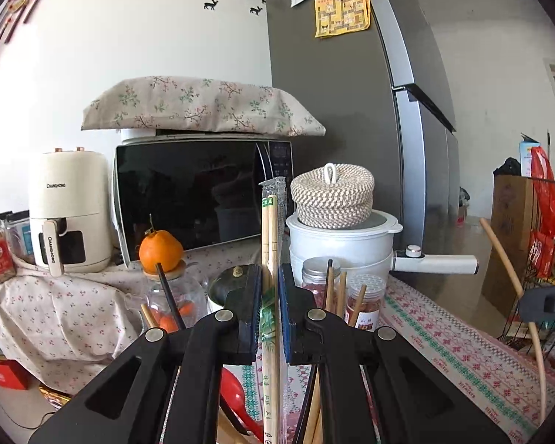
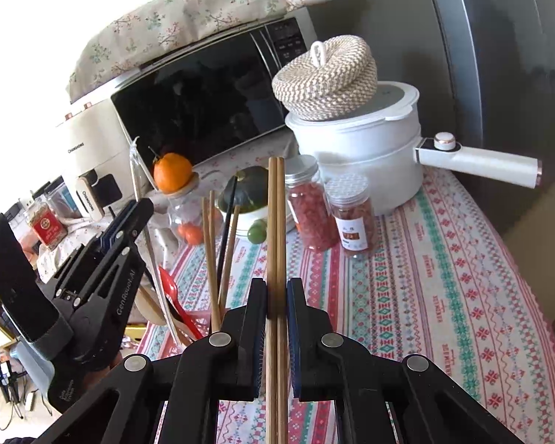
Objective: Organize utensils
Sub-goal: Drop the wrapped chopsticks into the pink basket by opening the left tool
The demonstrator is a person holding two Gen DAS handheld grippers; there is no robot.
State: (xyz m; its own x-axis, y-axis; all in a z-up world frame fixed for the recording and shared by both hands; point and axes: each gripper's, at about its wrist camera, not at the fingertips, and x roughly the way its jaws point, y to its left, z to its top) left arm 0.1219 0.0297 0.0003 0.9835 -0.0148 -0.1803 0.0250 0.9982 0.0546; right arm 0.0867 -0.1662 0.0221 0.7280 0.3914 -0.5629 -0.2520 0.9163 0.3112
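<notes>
My left gripper (image 1: 269, 277) is shut on a pair of pale wrapped chopsticks (image 1: 269, 229) in clear plastic, held upright. My right gripper (image 2: 276, 288) is shut on a pair of brown wooden chopsticks (image 2: 276, 214), also upright. The left gripper also shows at the left of the right wrist view (image 2: 129, 214), with its wrapped chopsticks (image 2: 138, 181) sticking up. Between the grippers, more chopsticks (image 2: 214, 251), one of them black, and a red plastic spoon (image 2: 174, 296) stand together; what holds them is hidden.
A patterned tablecloth (image 2: 425, 296) covers the table. Behind stand two red-filled jars (image 2: 333, 214), a white pot (image 2: 370, 148) with a woven basket (image 2: 325, 74) on it, a squash (image 2: 249, 188), an orange (image 2: 172, 172) on a jar, a microwave (image 1: 188, 196), an air fryer (image 1: 68, 211) and a fridge (image 1: 351, 111).
</notes>
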